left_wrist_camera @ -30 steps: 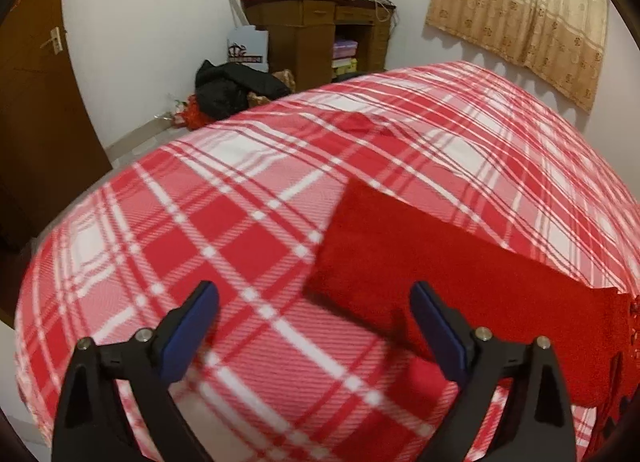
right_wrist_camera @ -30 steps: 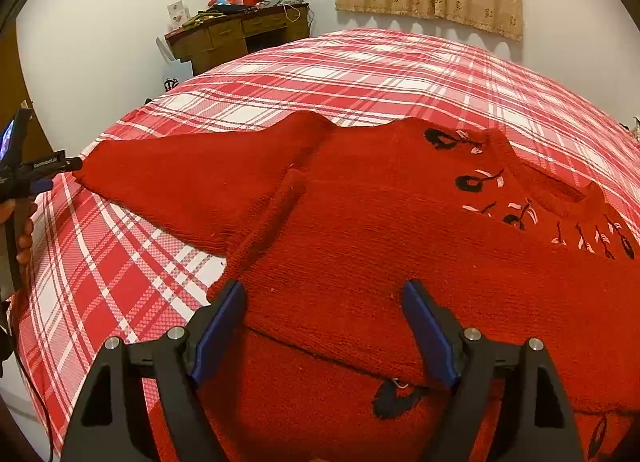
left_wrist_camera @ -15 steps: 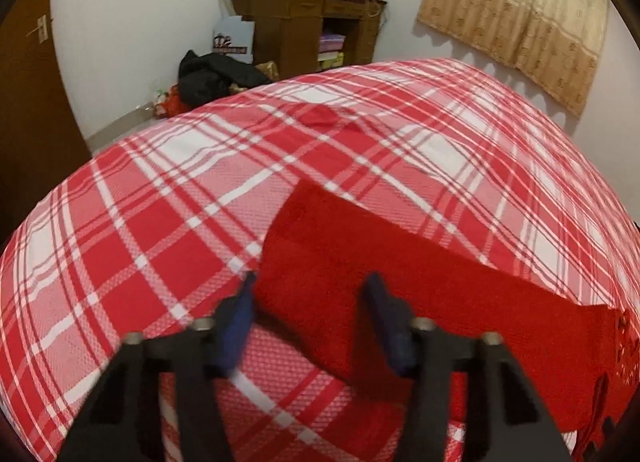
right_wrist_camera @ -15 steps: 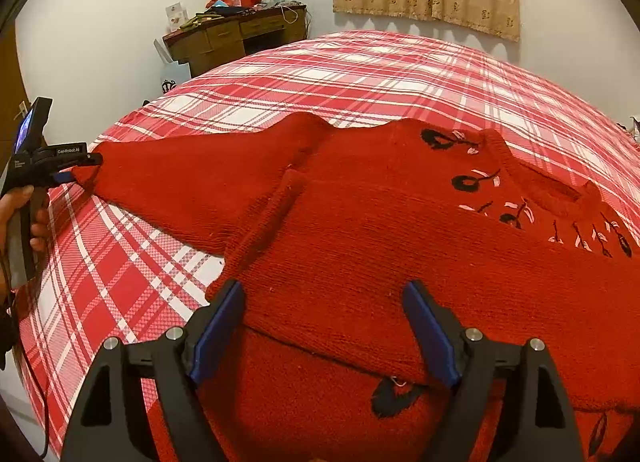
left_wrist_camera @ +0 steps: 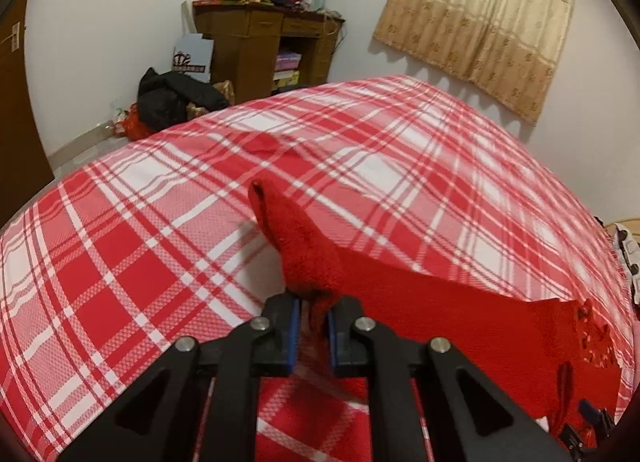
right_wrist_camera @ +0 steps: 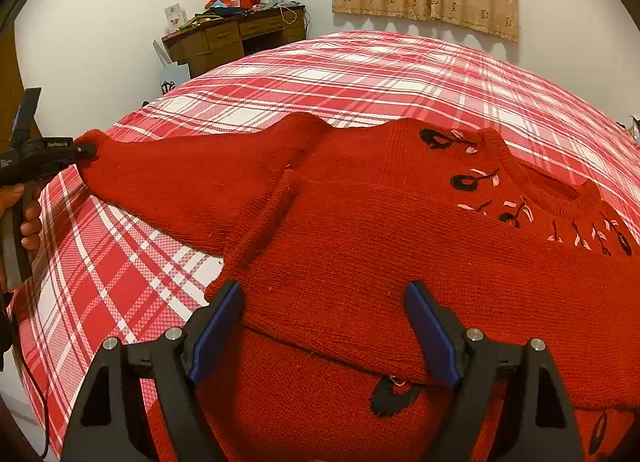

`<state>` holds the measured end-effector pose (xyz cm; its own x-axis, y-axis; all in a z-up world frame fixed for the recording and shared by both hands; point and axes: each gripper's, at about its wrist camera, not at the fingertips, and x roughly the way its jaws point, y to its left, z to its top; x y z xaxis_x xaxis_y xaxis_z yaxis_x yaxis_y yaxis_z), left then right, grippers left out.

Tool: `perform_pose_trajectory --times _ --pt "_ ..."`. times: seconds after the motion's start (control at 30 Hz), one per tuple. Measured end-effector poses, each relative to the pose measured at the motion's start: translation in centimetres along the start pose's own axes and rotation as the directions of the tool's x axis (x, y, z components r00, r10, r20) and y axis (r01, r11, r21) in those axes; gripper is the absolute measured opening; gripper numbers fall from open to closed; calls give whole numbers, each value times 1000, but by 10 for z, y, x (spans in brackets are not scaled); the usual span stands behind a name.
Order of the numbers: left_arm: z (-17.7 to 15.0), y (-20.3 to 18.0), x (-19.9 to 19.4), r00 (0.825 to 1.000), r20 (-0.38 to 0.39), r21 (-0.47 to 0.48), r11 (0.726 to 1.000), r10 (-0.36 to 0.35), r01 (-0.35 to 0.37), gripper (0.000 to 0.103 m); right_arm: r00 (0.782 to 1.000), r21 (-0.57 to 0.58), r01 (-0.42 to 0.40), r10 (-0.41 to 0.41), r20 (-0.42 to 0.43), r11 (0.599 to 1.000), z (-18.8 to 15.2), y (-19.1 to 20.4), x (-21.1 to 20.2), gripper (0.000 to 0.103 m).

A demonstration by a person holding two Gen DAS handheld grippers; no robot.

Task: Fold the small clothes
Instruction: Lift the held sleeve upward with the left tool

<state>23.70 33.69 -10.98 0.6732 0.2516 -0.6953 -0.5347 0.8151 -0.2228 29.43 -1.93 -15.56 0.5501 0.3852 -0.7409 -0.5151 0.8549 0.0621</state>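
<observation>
Right wrist view, from the left edge: a person's hand holds the left gripper, whose tips meet on the cuff of the red knitted sweater. That sleeve is stretched out from the body toward the gripper, its cuff end raised a little off the red and white plaid bedspread. The sweater lies front up on the bedspread, with black and pink embroidered motifs running below the round neckline. The other sleeve is folded across the chest. Low in this view the right gripper hangs over the sweater's lower body with its blue-padded fingers wide apart, clasping nothing.

Left wrist view: the left gripper has just been closing, and its jaws are now clamped together on the sleeve cuff, which stands up bunched in front of the pads while the rest of the sleeve trails away to the right over the bedspread. Behind the bed, a wooden desk piled with clutter stands against the white wall, dark clothes are heaped on the floor beside it, and a beige curtain hangs to the right.
</observation>
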Motion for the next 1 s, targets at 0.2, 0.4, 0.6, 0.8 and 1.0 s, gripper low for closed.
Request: perform_pose_trajectory --times 0.2,0.4,0.6,0.8,1.0 --pt "4 -16 -14 998 14 37 998 -54 53 10 997 79 -70 68 27 994 1 -16 -18 84" --pt "9 -32 -30 994 35 52 993 -108 106 10 999 119 -31 29 23 992 0 -38 -52 84" --pt "13 -61 -53 984 66 86 983 -166 160 9 1000 192 -20 17 17 981 -10 -64 -89 84" --pt "19 -85 -71 974 88 105 974 -208 198 9 998 213 -25 13 58 977 -21 -77 -124 84" --pt "22 -108 -92 956 102 116 958 -274 262 9 997 199 -21 5 83 980 -29 -86 -158 85"
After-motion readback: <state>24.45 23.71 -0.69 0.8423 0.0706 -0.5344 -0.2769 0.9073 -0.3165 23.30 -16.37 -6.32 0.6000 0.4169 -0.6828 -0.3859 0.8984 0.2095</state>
